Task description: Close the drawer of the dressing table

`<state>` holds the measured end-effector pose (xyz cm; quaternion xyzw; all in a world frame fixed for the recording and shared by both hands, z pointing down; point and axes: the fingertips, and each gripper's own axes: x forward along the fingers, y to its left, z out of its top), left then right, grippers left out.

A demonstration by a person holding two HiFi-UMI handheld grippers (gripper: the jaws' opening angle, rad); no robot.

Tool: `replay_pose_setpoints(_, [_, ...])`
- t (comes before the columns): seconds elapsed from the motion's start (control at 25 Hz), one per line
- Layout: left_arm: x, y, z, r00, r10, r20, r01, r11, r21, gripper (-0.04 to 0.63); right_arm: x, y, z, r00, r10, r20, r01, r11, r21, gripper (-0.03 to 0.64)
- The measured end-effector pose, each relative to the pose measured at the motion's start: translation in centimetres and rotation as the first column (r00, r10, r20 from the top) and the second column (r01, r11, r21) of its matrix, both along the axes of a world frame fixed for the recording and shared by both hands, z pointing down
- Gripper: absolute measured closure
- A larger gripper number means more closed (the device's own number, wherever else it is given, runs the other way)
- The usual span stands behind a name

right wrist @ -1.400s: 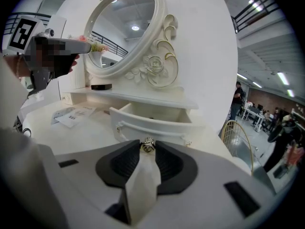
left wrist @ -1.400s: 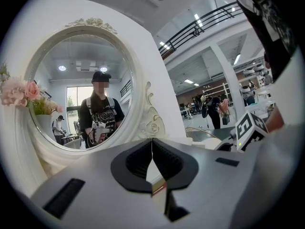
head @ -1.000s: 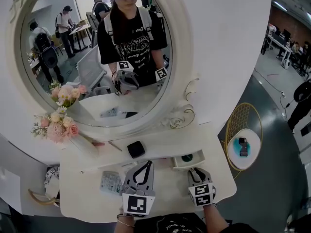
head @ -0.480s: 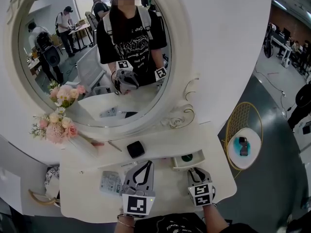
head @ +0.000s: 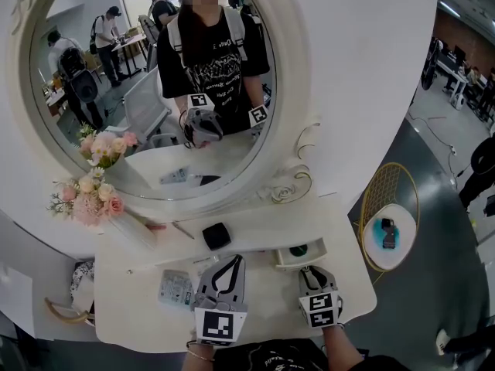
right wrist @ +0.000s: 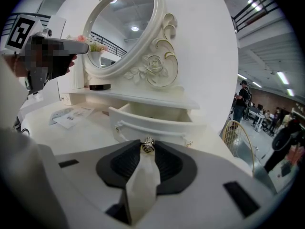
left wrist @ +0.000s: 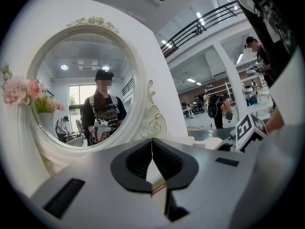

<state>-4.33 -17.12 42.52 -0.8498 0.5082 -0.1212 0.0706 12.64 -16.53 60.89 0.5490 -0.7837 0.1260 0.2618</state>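
The white dressing table (head: pixel 131 315) has a big round mirror (head: pixel 155 91). The drawer (head: pixel 300 254) sits under the right side of the mirror. It is pulled out, so you can see inside from the top, and something small and dark lies in it.

The right gripper (head: pixel 309 272) is a bit further down from the mirror's right side, at the drawer's front. Its jaws are only a little apart and they pinch the small shiny knob (right wrist: pixel 148 146) on the drawer's front.

The left gripper (head: pixel 230 261) is below the middle of the mirror, over the table top. Its jaws are pressed together with nothing in them.

A black box (head: pixel 216 236) lies just under the mirror's bottom edge. Pink flowers (head: pixel 87 198) stand by the mirror's lower left side. A paper packet (head: pixel 175 289) lies on the table top below the mirror's left half
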Motion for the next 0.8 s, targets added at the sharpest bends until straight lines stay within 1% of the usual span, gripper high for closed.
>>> replay_pose_setpoints(0.8, [-0.30, 0.00, 0.12, 1.000, -0.010, 0.002, 0.010, 1.000, -0.006, 0.578, -0.18, -0.37, -0.15, 1.000, 0.000, 0.009, 0.001, 1.000, -0.006, 0.514])
